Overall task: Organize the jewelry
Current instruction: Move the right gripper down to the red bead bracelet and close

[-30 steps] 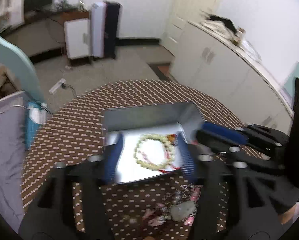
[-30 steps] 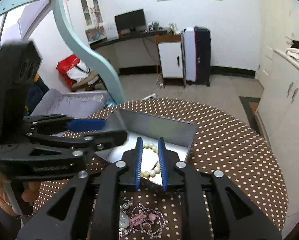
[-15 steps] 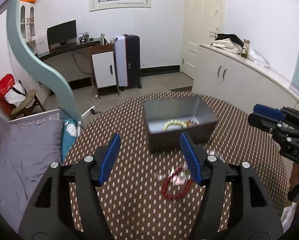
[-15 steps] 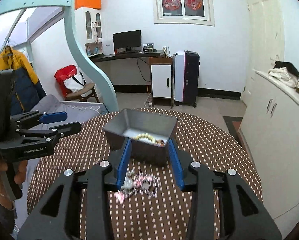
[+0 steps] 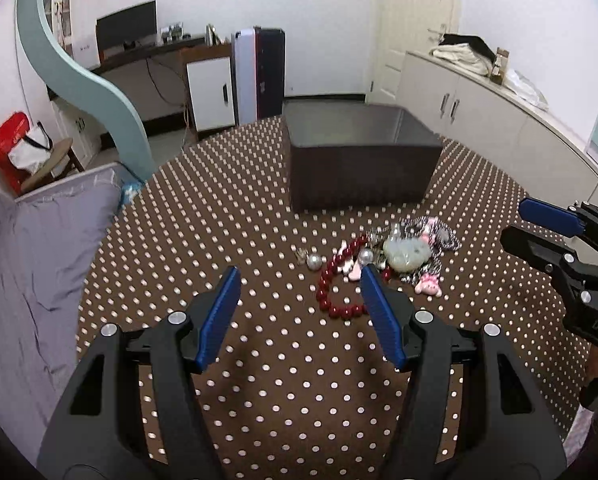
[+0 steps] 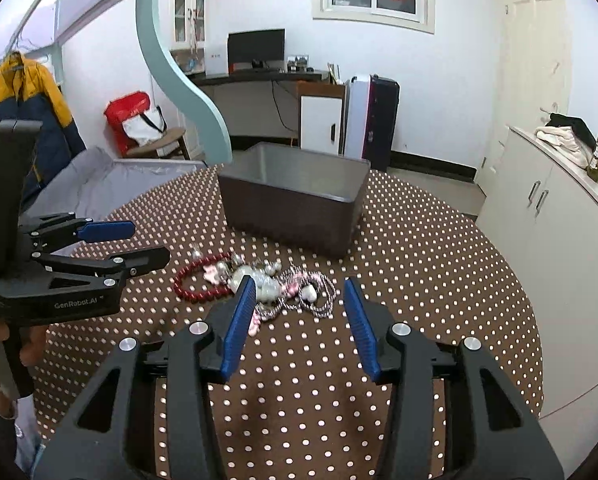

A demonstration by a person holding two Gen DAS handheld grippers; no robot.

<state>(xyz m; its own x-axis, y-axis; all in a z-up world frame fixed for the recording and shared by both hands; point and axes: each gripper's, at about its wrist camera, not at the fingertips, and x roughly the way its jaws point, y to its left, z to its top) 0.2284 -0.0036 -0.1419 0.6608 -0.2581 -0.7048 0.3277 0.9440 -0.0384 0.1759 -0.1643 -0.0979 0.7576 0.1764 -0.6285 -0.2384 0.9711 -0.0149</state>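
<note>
A pile of jewelry (image 5: 403,254) lies on the dotted brown tablecloth, with a red bead bracelet (image 5: 339,286) at its left side; the pile also shows in the right wrist view (image 6: 275,284), as does the bracelet (image 6: 197,280). A dark grey box (image 5: 359,164) stands behind it, its inside hidden; it shows in the right wrist view too (image 6: 295,204). My left gripper (image 5: 301,316) is open and empty, just short of the bracelet. My right gripper (image 6: 299,320) is open and empty, just short of the pile.
The round table (image 6: 439,320) drops off on all sides. A grey bed (image 5: 23,264) lies to the left, white cabinets (image 6: 559,216) to the right. The left gripper shows in the right wrist view (image 6: 111,244); the right gripper shows in the left wrist view (image 5: 539,228).
Both grippers pulled back from over the box and dropped low towards the table. The right gripper opened wide. The box's contents are now out of sight.
</note>
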